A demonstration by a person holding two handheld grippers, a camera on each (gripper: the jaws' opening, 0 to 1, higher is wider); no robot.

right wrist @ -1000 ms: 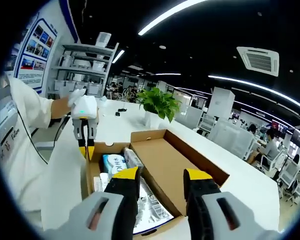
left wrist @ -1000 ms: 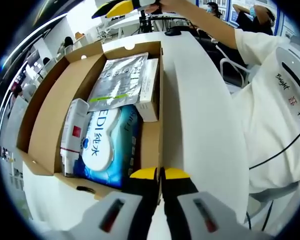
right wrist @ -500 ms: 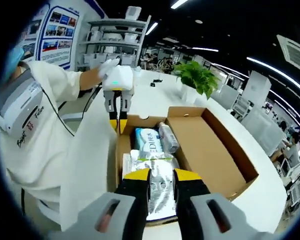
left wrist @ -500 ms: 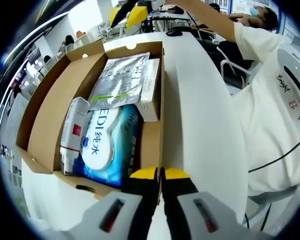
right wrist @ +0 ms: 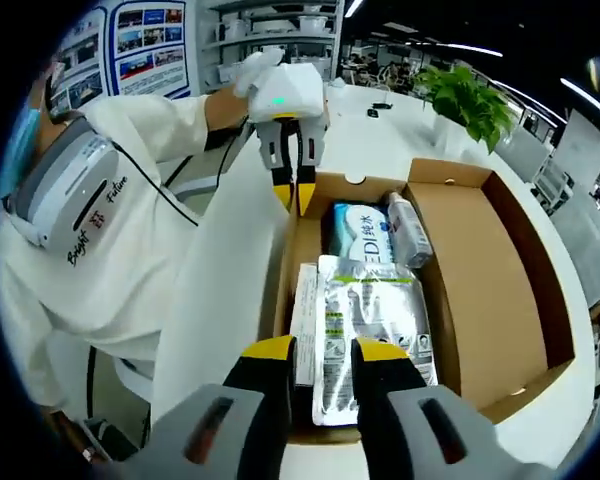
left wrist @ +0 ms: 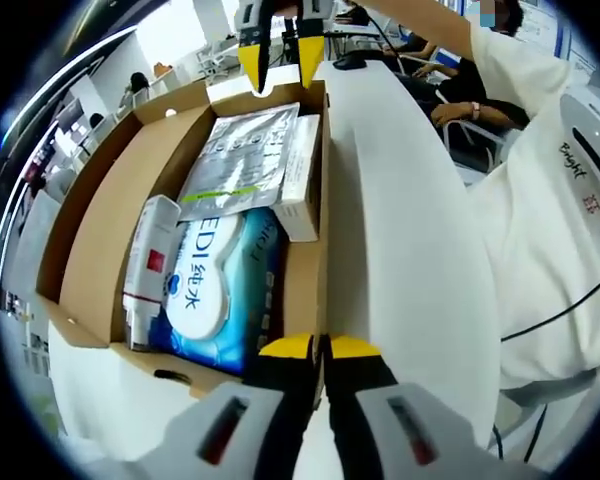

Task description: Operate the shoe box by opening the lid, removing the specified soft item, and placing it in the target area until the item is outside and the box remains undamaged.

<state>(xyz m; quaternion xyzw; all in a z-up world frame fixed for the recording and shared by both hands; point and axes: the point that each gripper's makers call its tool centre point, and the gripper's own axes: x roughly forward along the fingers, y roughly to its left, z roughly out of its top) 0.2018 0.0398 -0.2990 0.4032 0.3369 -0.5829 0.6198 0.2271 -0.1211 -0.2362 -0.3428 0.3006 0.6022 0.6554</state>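
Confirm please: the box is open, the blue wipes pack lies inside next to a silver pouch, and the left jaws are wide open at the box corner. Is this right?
Not quite. The left gripper has its jaws closed, tips together at the corner of the box, as the left gripper view shows. The rest holds: the box is open, and the blue wipes pack lies inside next to the silver pouch.

A white table (right wrist: 390, 150) carries a green potted plant (right wrist: 467, 100); shelving (right wrist: 270, 30) and wall posters (right wrist: 150, 45) stand behind.

Brown cardboard shoe box (left wrist: 100, 240) on a white worktop (left wrist: 400, 250); blue-and-white wipes pack (left wrist: 215, 295), silver foil pouch (right wrist: 370, 320), yellow-tipped black jaws.
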